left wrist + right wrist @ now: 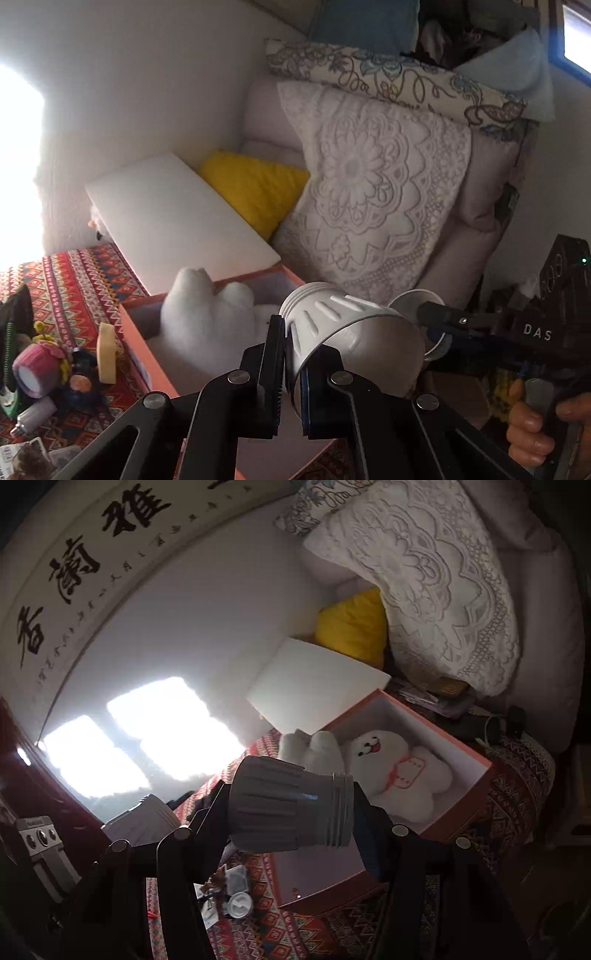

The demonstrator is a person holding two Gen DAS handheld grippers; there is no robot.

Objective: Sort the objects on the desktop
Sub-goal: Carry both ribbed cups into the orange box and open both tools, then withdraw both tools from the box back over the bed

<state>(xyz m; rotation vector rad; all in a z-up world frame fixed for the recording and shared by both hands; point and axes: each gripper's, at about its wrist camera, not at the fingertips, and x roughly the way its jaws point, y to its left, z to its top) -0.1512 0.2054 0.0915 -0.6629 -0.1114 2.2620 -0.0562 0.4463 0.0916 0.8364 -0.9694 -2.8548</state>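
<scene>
Above the patterned cloth (81, 280) we held two white cups. Our left gripper (291, 354) was clenched on the rim of one white cup (354, 332), lying on its side. Our right gripper (291, 812) grasped the other cup (288, 805) across its body. Only the right view showed the plush toy's face (373, 749) in the pink box (443, 734); only the left showed a hand (535, 428).

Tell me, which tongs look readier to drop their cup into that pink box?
Probably right: its tongs hold a white cup just before the open pink box; the left cup looks similarly close.
</scene>
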